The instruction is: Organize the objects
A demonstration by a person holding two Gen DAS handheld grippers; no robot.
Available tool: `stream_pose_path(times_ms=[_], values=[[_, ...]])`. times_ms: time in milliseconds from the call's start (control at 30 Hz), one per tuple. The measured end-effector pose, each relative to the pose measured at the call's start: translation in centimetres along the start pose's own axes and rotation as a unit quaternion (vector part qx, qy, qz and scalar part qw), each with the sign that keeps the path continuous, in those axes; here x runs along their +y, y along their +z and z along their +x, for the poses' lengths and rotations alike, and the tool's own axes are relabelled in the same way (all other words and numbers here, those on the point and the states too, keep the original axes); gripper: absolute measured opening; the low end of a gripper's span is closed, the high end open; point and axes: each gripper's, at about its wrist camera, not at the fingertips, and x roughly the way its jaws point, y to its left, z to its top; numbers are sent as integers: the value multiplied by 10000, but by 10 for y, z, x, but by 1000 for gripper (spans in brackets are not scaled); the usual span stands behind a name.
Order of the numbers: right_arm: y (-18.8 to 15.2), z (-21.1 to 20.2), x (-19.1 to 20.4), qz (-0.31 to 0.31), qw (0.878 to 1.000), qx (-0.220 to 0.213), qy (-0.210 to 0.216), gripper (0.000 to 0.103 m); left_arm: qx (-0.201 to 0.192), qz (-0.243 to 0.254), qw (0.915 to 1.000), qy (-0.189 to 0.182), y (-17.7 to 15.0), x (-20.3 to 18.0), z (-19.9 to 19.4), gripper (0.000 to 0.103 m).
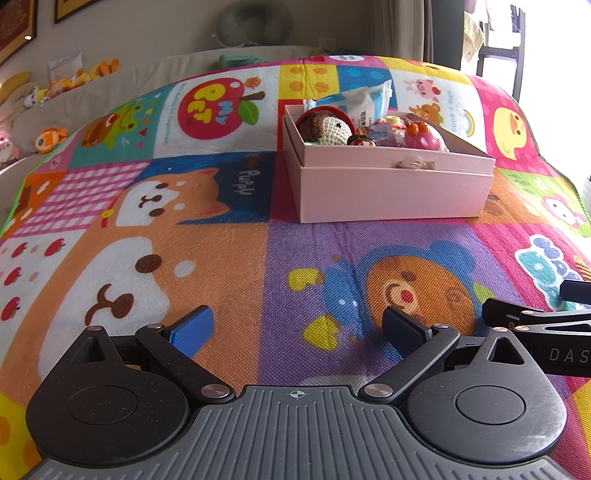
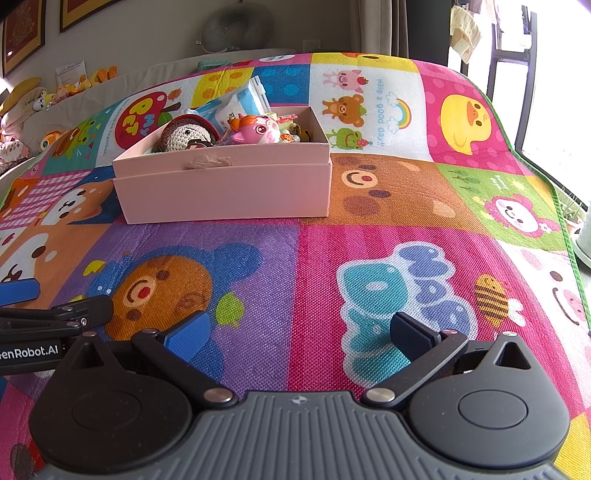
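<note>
A pink cardboard box [image 1: 391, 192] [image 2: 225, 192] stands on the cartoon play mat [image 1: 229, 236] [image 2: 369, 206], set in its own lid. Inside lie a crocheted doll [image 1: 325, 129] [image 2: 184, 136], a pink toy figure [image 1: 423, 136] [image 2: 258, 129], a white and blue packet [image 1: 364, 99] [image 2: 240, 99] and small bits. My left gripper [image 1: 297, 330] hovers open over the mat, well in front of the box, nothing between its blue pads. My right gripper [image 2: 297, 334] is open too, empty, in front and to the right of the box. Each gripper shows at the other view's edge.
Plush toys [image 1: 55, 88] [image 2: 44, 99] line a grey sofa back at the far left. A grey neck pillow [image 1: 255, 22] [image 2: 236, 29] rests against the back wall. A bright window [image 1: 554, 74] [image 2: 546, 92] and the mat's green edge lie to the right.
</note>
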Motion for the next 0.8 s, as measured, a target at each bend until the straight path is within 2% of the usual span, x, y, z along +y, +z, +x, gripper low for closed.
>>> stream_pose_path(times_ms=[800], values=[[0,0,2,0,10000,-4,0,103,-2,42,10000,19,-1,-1,0,101]])
